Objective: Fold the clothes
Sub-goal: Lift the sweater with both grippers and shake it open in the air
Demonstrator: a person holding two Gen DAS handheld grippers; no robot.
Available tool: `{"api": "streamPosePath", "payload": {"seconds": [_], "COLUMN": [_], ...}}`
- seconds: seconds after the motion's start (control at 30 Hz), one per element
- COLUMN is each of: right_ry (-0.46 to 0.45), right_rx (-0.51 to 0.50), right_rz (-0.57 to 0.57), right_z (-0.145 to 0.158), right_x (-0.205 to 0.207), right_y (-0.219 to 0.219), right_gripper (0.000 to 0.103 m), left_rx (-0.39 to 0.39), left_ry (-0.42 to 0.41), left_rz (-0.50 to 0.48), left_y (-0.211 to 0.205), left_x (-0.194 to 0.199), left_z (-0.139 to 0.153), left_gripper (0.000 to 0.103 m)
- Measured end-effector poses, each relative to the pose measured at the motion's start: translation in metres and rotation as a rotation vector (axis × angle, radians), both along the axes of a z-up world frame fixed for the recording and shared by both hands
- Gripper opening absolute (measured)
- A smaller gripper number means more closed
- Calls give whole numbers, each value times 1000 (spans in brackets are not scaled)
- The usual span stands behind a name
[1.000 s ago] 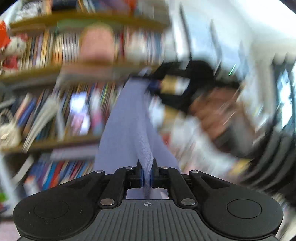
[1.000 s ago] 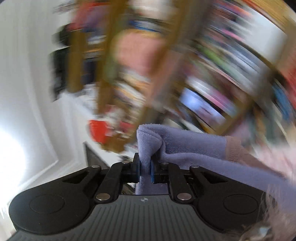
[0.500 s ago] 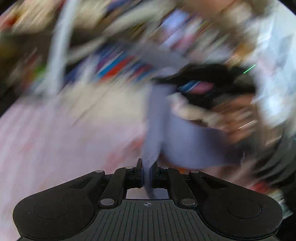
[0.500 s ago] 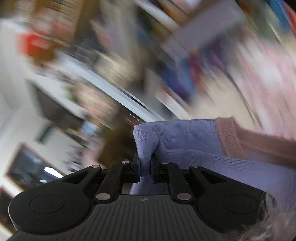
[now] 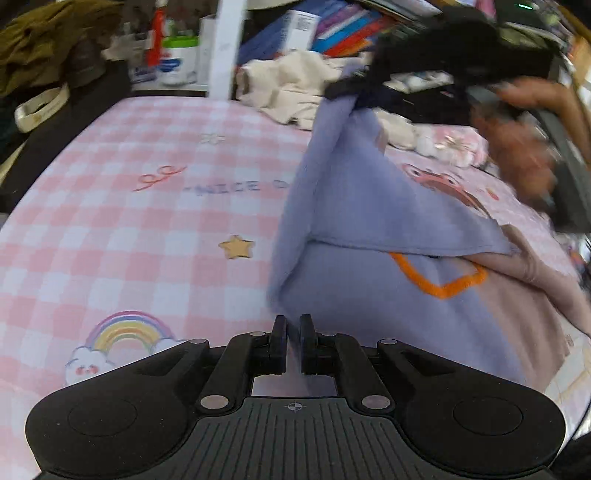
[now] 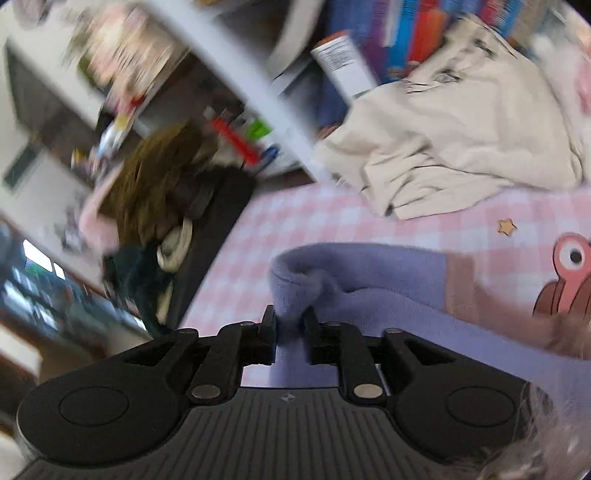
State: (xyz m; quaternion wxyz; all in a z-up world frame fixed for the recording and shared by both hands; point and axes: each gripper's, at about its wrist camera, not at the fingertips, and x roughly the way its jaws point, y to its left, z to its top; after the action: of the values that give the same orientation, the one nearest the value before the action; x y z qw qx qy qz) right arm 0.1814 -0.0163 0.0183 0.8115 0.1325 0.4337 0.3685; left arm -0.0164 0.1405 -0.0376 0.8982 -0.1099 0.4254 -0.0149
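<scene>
While right gripper (image 6: 290, 325) clenched sweater (image 5: 369, 229) cuff, left gripper (image 5: 291, 332) sat slightly parted at hem, grip uncertain; sweater stretched rightward over bed (image 5: 147, 221).

- The pink checked bedsheet (image 5: 155, 221) carried pale grey printed letters reading "NICE", followed by a "D"; the lilac garment (image 5: 369, 206) hid the rest of that word.
- A red curly mark (image 5: 159, 176) stood on the sheet just left of the letters; it could not be read as text.
- The white box (image 6: 345, 64) by the books bore small print, too blurred to read.
- The book spines (image 6: 417, 29) showed no legible titles.
</scene>
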Motion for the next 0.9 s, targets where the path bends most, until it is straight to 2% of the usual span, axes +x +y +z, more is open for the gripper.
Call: {"api": "streamPosePath", "payload": {"seconds": [0.07, 0.17, 0.23, 0.3, 0.4, 0.5, 0.6, 0.67, 0.73, 0.77, 0.83, 0.9], "right_ry": [-61, -105, -123, -140, -118, -101, -61, -45, -46, -48, -52, -56], "right_rx": [-37, -35, -96, -174, -262, -335, -357, -357, -357, -358, -361, -364], "right_rz": [26, 25, -33, -126, -246, -330, -369, -366, -353, -342, -320, -298], "right_z": [3, 3, 1, 1, -3, -12, -24, -32, -36, -37, -40, -43], "right_x": [-17, -42, -50, -56, -61, -63, -62, -65, -67, -65, -62, -59], "right_y": [-10, -56, -97, -141, -205, -254, -284, -291, -291, -289, -286, -282], "right_gripper": [31, 39, 40, 40, 42, 44, 46, 46, 46, 46, 47, 47], "left_rx": [39, 99, 126, 130, 121, 121, 167, 216, 262, 270, 286, 299], "left_ry": [-17, -60, -107, -140, -169, -179, -190, -205, -207, -207, -202, -175], "left_rz": [57, 138, 139, 69, -80, -262, -397, -435, -441, -434, -421, -415], "left_y": [7, 15, 10, -9, -47, -111, -177, -209, -236, -244, -260, -271], "left_x": [-1, -2, -4, 0, 13, 32, 52, 68, 88, 96, 110, 116], "left_z": [6, 22, 36, 45, 52, 49, 42, 36, 31, 29, 25, 19], "left_gripper": [13, 13, 13, 16, 27, 31, 35, 38, 45, 46, 54, 55]}}
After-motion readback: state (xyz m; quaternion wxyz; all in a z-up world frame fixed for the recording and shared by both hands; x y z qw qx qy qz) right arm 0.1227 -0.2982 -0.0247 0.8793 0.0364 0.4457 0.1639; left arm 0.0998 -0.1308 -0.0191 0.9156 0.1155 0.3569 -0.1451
